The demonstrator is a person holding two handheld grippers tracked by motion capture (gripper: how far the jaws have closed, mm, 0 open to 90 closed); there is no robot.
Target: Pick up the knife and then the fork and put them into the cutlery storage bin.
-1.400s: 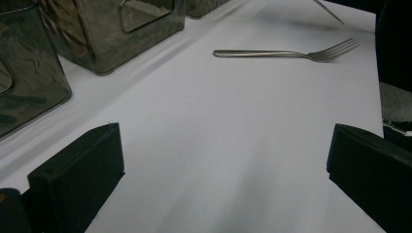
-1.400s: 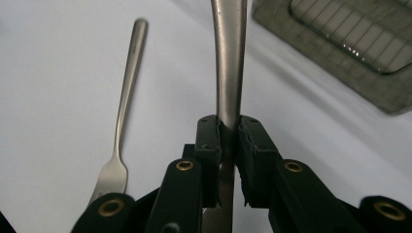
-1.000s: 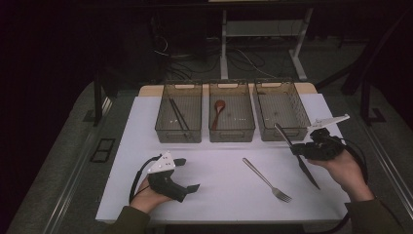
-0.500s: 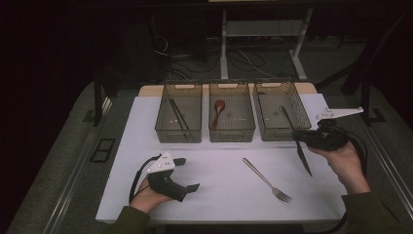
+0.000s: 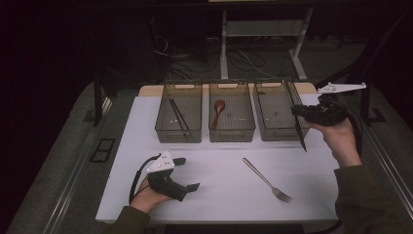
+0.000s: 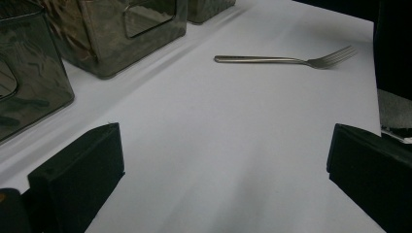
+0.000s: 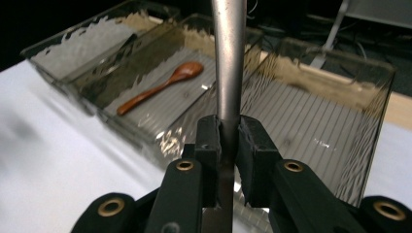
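Reddish-brown spoon (image 7: 163, 84), seemingly silver knife (image 7: 229, 58)

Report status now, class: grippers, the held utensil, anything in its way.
Right gripper shut on knife, raised beside right bin. Left gripper open, resting on table. Fork lies apart; path clear.

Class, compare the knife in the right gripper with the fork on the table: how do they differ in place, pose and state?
The knife is clamped in the right gripper, lifted beside the right-hand bin; the fork lies free on the white table. The knife stands steeply, the fork lies flat. The knife looks dark in the high view, the fork shiny. Both are slim metal cutlery.
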